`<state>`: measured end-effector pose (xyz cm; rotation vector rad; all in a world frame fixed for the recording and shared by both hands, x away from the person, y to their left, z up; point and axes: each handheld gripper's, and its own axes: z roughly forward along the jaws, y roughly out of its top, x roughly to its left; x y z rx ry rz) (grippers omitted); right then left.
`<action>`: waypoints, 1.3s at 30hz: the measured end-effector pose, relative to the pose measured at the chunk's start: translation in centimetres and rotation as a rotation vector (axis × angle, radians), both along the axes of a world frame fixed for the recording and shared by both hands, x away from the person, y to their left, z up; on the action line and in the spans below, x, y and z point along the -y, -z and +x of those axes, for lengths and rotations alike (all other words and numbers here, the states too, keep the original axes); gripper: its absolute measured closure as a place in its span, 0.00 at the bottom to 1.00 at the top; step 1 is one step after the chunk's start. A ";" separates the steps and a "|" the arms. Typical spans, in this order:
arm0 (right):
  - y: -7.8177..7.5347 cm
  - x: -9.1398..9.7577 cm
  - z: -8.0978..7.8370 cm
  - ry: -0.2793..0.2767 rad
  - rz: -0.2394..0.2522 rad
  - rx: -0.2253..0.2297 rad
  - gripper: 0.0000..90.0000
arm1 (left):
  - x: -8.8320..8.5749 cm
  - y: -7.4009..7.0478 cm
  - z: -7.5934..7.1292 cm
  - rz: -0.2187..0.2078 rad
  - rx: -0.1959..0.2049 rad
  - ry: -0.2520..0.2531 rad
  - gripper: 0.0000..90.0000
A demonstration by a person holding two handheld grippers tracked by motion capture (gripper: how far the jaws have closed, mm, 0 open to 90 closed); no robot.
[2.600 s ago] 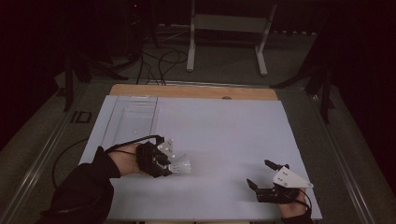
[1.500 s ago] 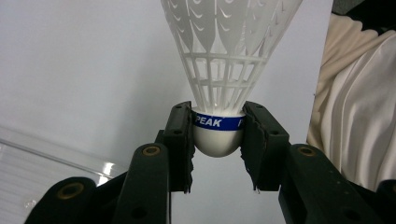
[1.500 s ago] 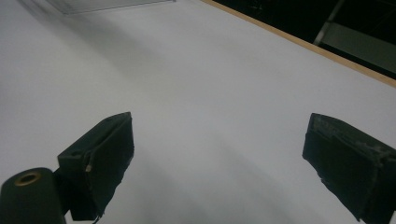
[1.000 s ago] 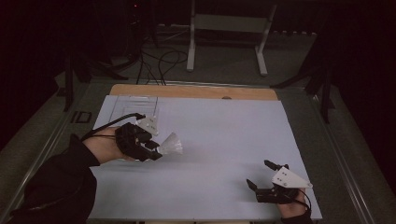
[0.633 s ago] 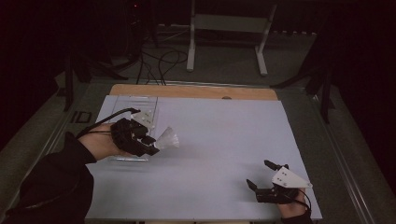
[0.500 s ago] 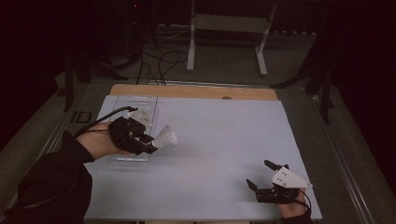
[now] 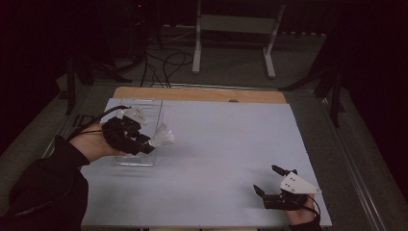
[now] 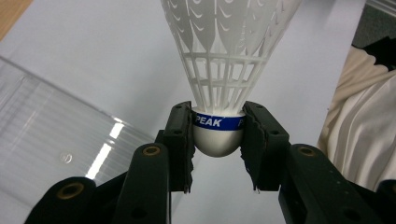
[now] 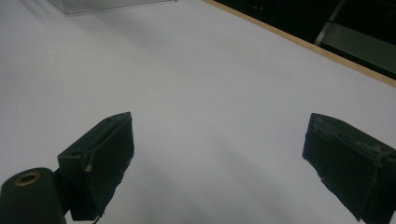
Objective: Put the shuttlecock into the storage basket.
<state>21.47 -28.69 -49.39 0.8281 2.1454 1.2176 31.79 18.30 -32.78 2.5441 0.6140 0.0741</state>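
A white plastic shuttlecock with a blue band marked PEAK around its round cork is clamped by that cork in my left gripper, whose jaws are shut on it. Seen from the high view, that left gripper hovers over the right edge of a clear plastic tray, the shuttlecock skirt pointing right. My right gripper rests near the table's front right corner. Its jaws stand wide open over bare white surface, nothing between them.
The clear ribbed tray lies at the table's left side. A wooden strip runs along the far edge of the white table top. Beyond it are cables and a white stand on the floor.
My left gripper has carried the shuttlecock left and away from me, from the open table to above the tray's right edge. The right gripper has stayed put.
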 end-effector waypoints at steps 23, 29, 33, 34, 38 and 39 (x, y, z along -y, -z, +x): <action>0.0 -0.1 0.0 0.001 -0.003 -0.006 0.10 | -5.2 -0.1 1.5 -0.011 -0.017 -0.362 0.73; 0.0 0.0 0.0 0.004 -0.003 -0.006 0.10 | -6.4 -0.3 1.7 -0.003 -0.017 -0.422 0.73; 0.0 -0.1 0.0 0.001 -0.005 -0.008 0.10 | -7.0 -0.4 1.7 -0.005 -0.019 -0.462 0.73; 0.0 -0.1 0.0 0.001 -0.005 -0.008 0.10 | -7.2 -0.4 1.8 -0.003 -0.023 -0.467 0.73; 0.0 -0.1 0.0 0.002 -0.004 -0.007 0.10 | -7.7 -0.1 2.0 -0.005 -0.035 -0.486 0.73; 0.0 -0.1 0.0 0.002 -0.003 -0.009 0.10 | -7.8 -0.1 2.0 -0.009 -0.036 -0.491 0.73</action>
